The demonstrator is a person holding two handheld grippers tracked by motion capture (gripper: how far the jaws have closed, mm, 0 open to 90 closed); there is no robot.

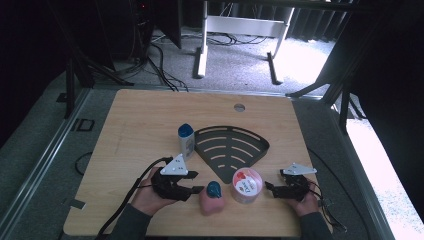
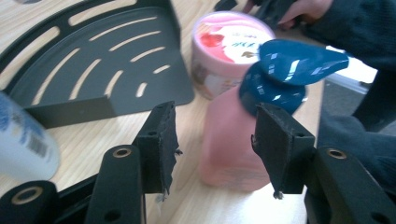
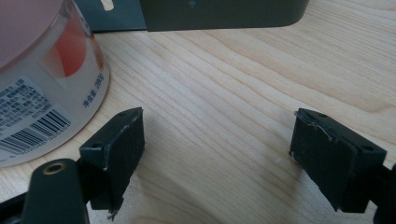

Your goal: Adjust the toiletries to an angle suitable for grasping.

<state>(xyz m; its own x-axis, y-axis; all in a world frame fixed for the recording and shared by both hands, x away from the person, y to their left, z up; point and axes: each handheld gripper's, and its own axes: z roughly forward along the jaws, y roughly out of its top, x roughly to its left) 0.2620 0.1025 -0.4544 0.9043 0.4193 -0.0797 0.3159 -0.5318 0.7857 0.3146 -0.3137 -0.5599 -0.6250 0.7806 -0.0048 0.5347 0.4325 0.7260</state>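
Pink pump bottle [image 1: 212,199] stands upright at lower centre of the bench [image 1: 140,125], just beside the pink tub [image 1: 247,185]. Left hand-held gripper [image 1: 196,189]: released, jaws flanking the bottle without contact. Right hand-held gripper [image 1: 270,189]: released, holding nothing, right of the tub.

Both tools — left [image 1: 196,182], right [image 1: 272,187] — gape open.

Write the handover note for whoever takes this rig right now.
Left claw: open, pads either side of the pink pump bottle, not pressing.
Right claw: open, holding nothing, beside the pink tub.
Things: bottle and tub stand on the table in front of the black corner rack; a white bottle with a blue cap stands at the rack's left.
Done: nothing is in the rack yet.
Left: probably loading the rack.
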